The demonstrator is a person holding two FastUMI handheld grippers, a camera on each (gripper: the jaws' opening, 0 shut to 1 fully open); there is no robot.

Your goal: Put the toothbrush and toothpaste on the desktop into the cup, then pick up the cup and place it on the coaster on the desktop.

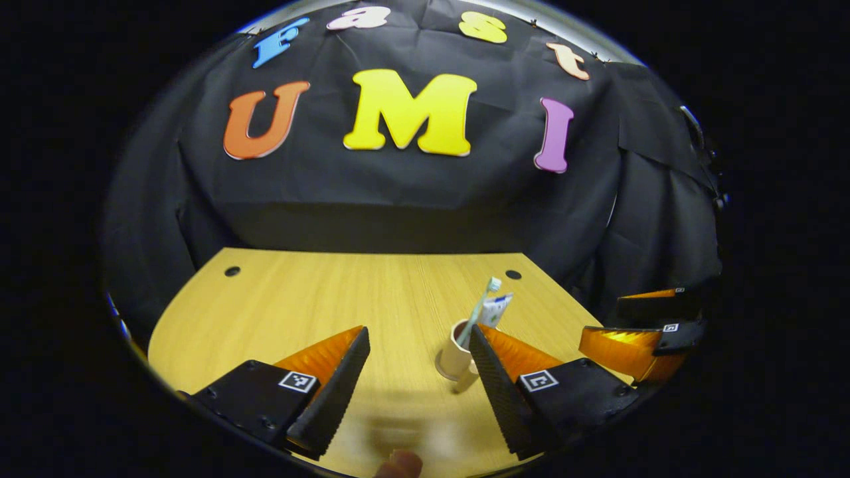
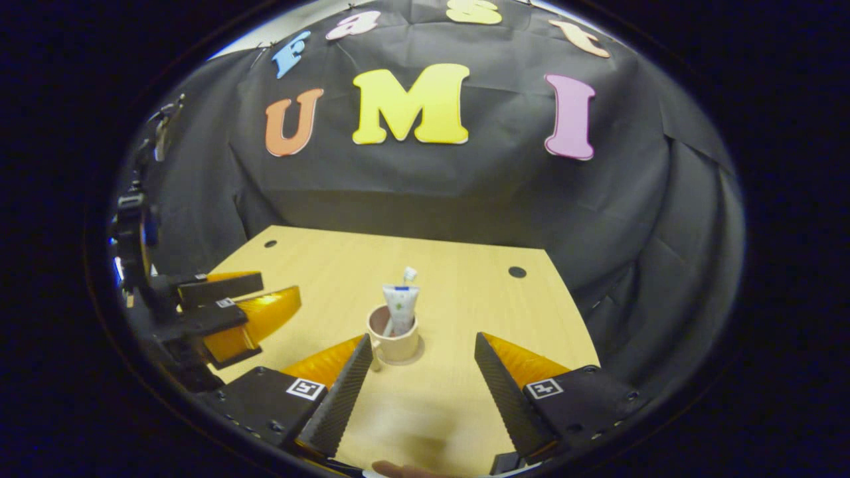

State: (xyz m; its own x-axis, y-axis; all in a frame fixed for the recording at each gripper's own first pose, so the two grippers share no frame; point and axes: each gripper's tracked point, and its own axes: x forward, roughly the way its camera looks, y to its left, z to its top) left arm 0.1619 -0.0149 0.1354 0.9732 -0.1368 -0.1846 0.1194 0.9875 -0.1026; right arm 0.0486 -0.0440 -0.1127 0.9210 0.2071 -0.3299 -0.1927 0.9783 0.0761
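Both grippers hang released: the left gripper (image 1: 418,362) and right gripper (image 2: 423,368). The cup (image 2: 393,337) holds toothbrush (image 2: 409,273) and toothpaste (image 2: 400,307), on the coaster (image 2: 417,359) mid-counter (image 2: 465,279).

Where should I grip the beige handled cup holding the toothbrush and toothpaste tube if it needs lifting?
Grip the beige cup low across its round wall, coming in level from the near side. The white toothpaste tube and toothbrush stick up above the rim, blocking a top approach. Its handle juts toward the left gripper; the open right gripper faces it.
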